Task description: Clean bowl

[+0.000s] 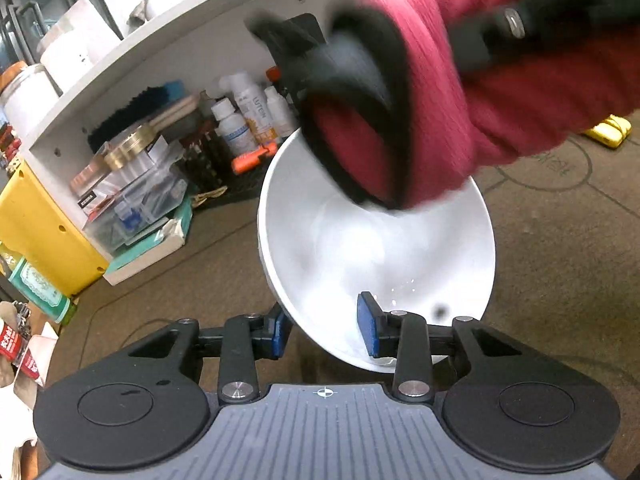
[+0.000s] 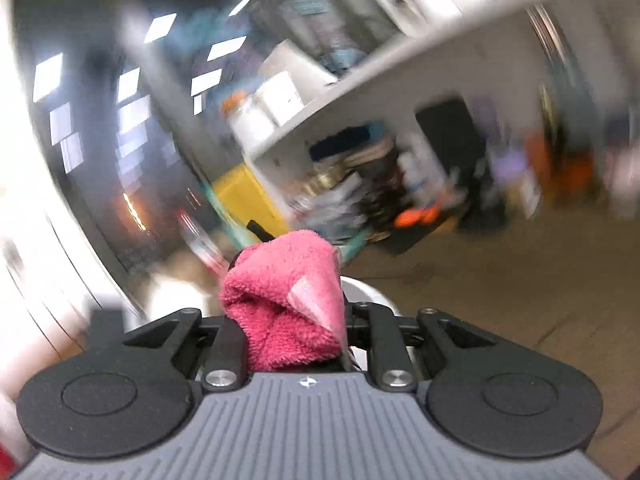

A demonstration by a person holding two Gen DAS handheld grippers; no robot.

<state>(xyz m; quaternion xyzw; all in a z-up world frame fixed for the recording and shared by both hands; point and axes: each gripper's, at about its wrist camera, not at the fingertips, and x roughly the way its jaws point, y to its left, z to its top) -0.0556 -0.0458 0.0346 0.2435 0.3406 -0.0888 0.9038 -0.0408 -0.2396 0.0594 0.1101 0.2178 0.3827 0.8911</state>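
Left claw [image 1: 326, 330] clamps glossy white bowl [image 1: 376, 248] rim | right claw [image 2: 294, 320] pinches fuzzy pink cloth [image 2: 288, 304], seemingly

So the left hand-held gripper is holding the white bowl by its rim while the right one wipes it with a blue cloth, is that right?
Not quite: the cloth is pink, not blue, as both wrist views show. The left hand-held gripper does hold the white bowl by its rim.
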